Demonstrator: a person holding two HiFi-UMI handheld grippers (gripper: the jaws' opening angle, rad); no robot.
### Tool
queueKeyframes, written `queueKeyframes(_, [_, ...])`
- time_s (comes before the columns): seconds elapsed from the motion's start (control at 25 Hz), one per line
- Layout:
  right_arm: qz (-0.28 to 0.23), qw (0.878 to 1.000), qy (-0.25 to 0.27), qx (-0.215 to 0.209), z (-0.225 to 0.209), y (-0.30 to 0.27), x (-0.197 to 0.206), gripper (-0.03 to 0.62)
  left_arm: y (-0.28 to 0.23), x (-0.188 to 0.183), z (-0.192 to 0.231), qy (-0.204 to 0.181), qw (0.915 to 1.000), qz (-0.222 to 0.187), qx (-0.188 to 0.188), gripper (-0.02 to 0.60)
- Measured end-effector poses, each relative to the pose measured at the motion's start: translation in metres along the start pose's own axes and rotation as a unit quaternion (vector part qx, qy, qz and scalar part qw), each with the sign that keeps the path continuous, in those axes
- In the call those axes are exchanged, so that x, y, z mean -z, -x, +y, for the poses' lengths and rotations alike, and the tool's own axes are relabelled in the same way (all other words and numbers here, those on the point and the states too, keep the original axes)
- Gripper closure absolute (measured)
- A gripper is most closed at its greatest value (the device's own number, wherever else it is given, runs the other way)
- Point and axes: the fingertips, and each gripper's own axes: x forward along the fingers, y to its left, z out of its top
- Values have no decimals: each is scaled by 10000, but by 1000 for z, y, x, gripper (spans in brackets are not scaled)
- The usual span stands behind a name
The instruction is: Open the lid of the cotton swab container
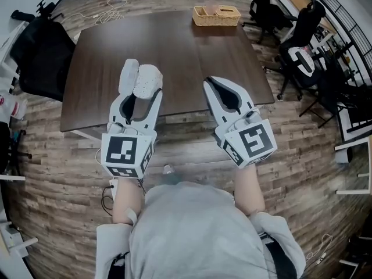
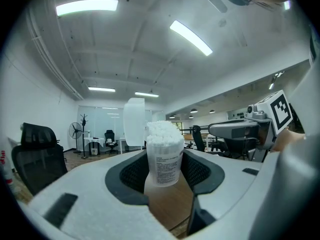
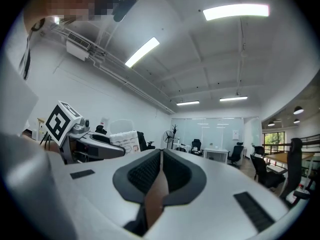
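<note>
Left tongs (image 1: 140,96) pinching upright cotton swab container (image 2: 164,160), lid (image 2: 134,122) flipped up, over bench (image 1: 174,46) near its front edge. Right tongs (image 1: 213,86) pressed together, alongside, apart from container. Open bench surface ahead up to basket (image 1: 216,15) at far edge.

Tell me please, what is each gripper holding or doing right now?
Left gripper: closed on the cotton swab container, whose lid is flipped up.
Right gripper: closed, empty.
</note>
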Motion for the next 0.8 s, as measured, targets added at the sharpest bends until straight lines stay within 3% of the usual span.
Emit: queueKeyframes(0.8, [26, 9991, -10, 424, -8, 79, 0, 572, 56, -2, -24, 154, 9980, -119, -606, 390])
